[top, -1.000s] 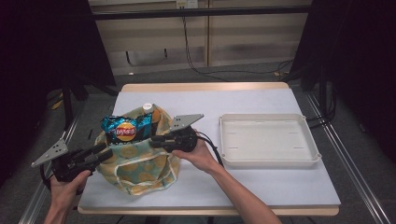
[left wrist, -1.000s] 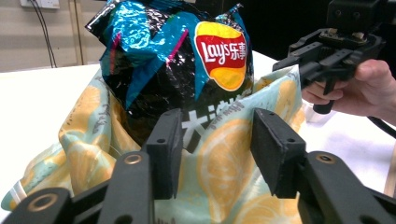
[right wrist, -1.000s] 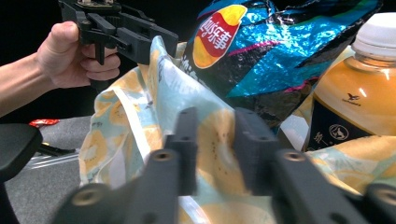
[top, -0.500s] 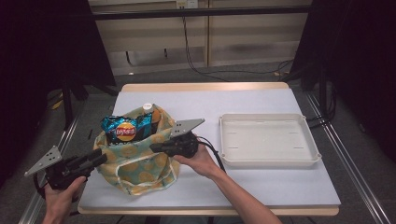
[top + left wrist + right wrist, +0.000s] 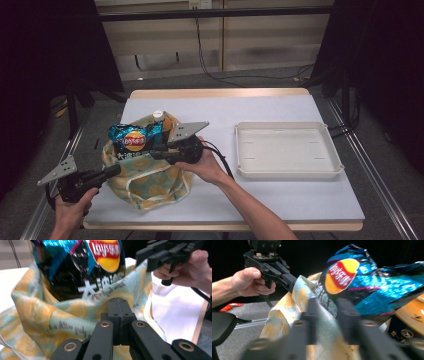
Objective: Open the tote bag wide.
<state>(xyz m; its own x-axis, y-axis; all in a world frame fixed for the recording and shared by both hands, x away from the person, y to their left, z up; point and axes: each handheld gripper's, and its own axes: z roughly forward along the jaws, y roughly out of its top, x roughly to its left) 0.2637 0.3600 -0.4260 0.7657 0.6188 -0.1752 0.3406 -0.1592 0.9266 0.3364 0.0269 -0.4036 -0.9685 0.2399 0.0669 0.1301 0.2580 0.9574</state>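
A lemon-print cloth bag [image 5: 145, 185] sits on the table's left side. A blue bag of chips [image 5: 131, 140] sticks out of its mouth, and a white-capped bottle [image 5: 158, 114] stands behind the chips. My left gripper [image 5: 116, 169] is at the bag's near-left rim. Its jaws have just been closing and now meet [image 5: 119, 305] on the cloth edge, as the right gripper view also shows [image 5: 292, 281]. My right gripper [image 5: 155, 150] is shut on the opposite rim, with cloth pinched between its jaws [image 5: 327, 307] just below the chips [image 5: 372, 277].
A white tray [image 5: 288, 150] lies empty on the right half of the white table [image 5: 280, 200]. Metal rails run along both sides of the table. The right gripper's cable trails over the table beside the bag.
The left gripper's jaws have come together at the bag's left rim, and that hand has shifted slightly. The right hand and the bag's contents have stayed put.
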